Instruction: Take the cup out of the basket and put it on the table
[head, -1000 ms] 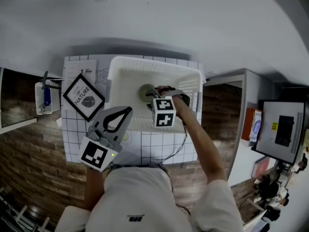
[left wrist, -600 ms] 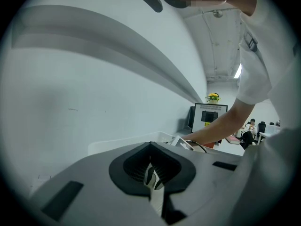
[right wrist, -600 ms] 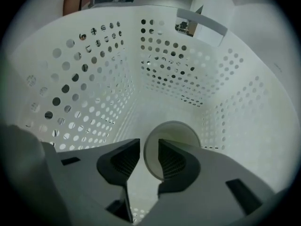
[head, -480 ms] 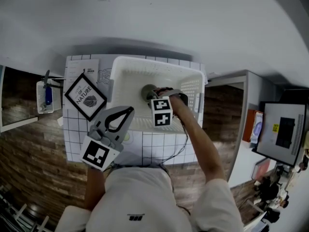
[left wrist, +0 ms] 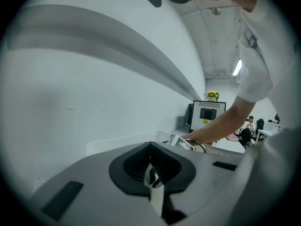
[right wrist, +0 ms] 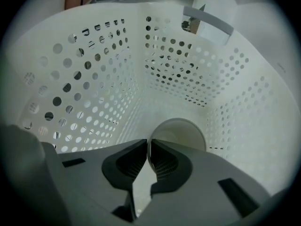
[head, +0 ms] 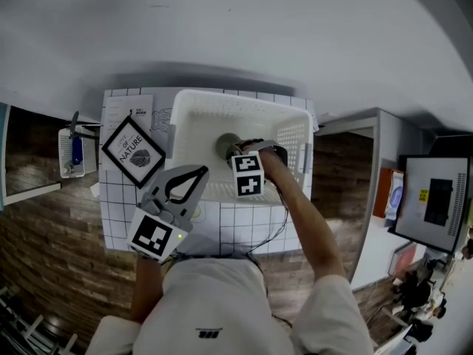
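The gridded worktop (head: pixel 244 228) carries the white basket (head: pixel 194 118), a framed print (head: pixel 133 152) just left of it, and in the basket (perforated walls all round) sits the cup (right wrist: pixel 184 132), its rim between the closing right tongs (right wrist: pixel 147 144), while the left tongs (left wrist: pixel 151 172) hover shut and empty at near left.

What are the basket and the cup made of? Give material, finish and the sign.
Basket: likely white moulded plastic, matte; thin walls punched with regular round holes. Cup: pale, smooth, faint sheen, thin rim; ceramic or plastic, the look leaves it open.
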